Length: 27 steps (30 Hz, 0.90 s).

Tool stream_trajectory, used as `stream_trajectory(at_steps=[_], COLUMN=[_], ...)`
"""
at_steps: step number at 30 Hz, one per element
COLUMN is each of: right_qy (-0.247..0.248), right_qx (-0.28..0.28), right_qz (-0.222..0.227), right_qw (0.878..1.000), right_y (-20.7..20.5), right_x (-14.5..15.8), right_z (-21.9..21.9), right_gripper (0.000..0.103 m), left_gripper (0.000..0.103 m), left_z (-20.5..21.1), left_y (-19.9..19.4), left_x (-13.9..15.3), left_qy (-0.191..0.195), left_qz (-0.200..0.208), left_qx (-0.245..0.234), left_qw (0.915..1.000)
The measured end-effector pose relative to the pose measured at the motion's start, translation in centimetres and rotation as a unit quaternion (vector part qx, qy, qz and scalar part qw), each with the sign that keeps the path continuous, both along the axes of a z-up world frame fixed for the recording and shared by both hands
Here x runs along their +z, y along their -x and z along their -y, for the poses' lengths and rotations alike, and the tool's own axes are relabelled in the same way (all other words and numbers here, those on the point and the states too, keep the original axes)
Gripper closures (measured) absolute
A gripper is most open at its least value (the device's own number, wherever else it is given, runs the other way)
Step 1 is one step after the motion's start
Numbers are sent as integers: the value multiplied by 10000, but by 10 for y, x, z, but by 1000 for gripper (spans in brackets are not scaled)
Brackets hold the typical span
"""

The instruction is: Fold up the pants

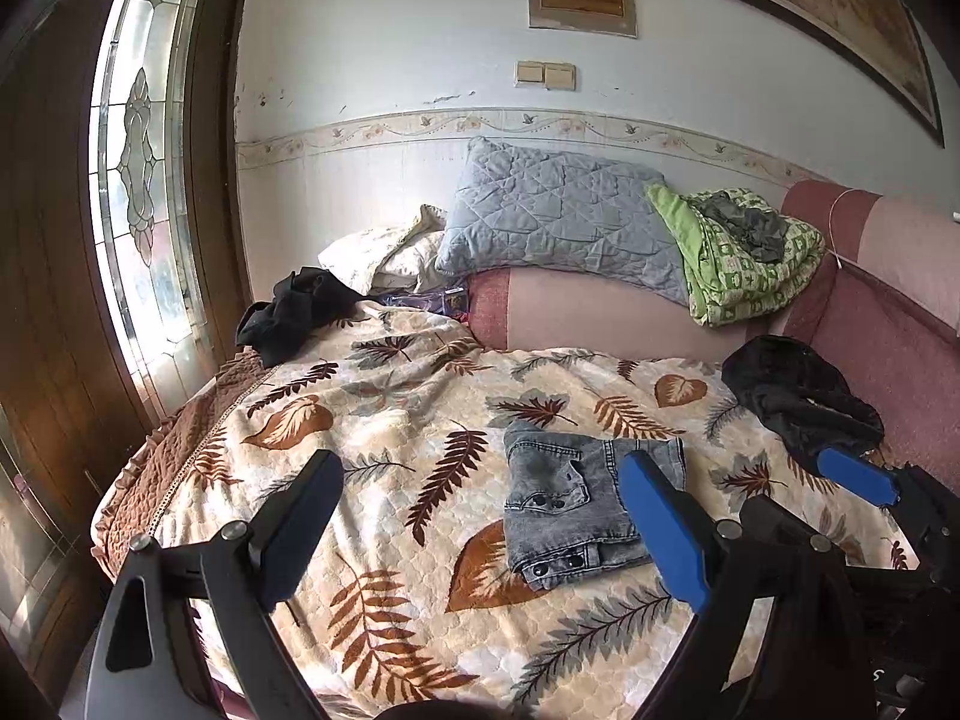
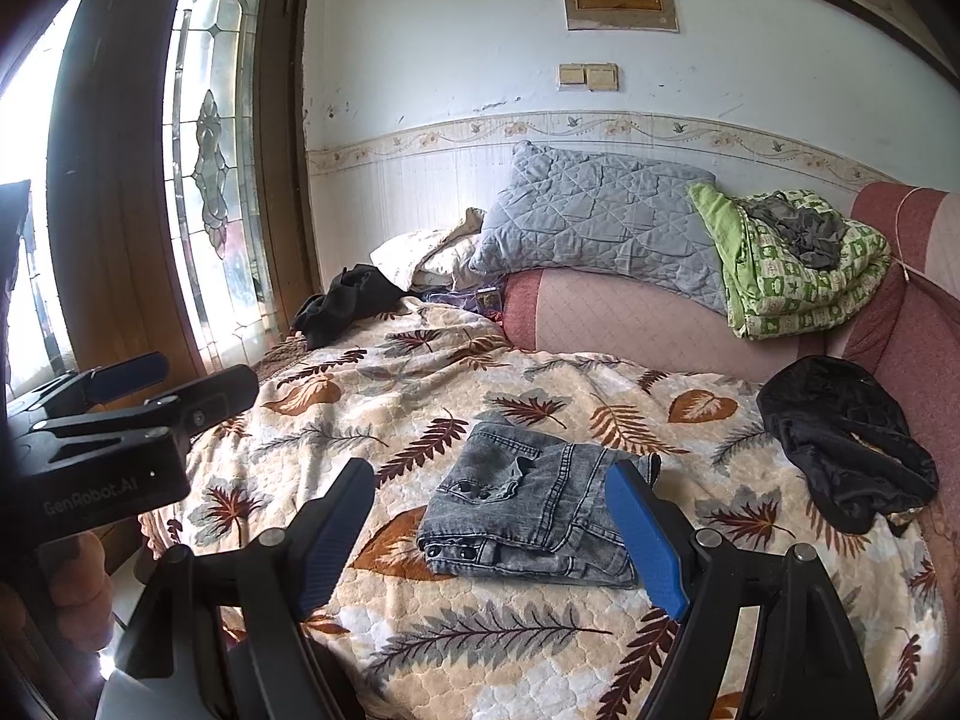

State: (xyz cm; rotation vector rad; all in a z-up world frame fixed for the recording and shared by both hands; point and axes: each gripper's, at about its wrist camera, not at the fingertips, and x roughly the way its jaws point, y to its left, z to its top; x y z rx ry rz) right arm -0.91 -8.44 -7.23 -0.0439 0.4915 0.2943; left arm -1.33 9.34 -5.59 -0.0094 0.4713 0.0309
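Grey denim pants (image 1: pixel 570 504) lie folded into a compact square on the leaf-patterned blanket (image 1: pixel 390 420); they also show in the right wrist view (image 2: pixel 528 510). My left gripper (image 1: pixel 480 516) is open and empty, held above the blanket just left of the pants. My right gripper (image 2: pixel 492 528) is open and empty, held above the near edge of the pants. The right gripper also shows at the right of the left wrist view (image 1: pixel 858 477), and the left gripper at the left of the right wrist view (image 2: pixel 174 384).
A black garment (image 1: pixel 798 402) lies at the blanket's right edge, another black garment (image 1: pixel 300 312) at the far left corner. A grey quilted pillow (image 1: pixel 558 222) and a green folded quilt (image 1: pixel 744 258) rest on the pink sofa back (image 1: pixel 600 312). A wooden door with a glass pane (image 1: pixel 144 180) stands left.
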Motion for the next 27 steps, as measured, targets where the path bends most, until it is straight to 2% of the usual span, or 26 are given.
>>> stream_trajectory(at_steps=[12, 27], right_qy=[38, 54], right_qx=[32, 36], right_qz=[-116, -347], right_qw=[9999, 9994], right_y=[-11, -38], right_x=[-9, -27], right_z=[-4, -7], right_gripper=[21, 21], left_gripper=[10, 10], left_z=[-6, -3], left_y=[-10, -39], left_x=[-6, -18], left_qy=[43, -136], left_qz=[-44, -154], left_qx=[77, -35], left_qw=[10000, 9998])
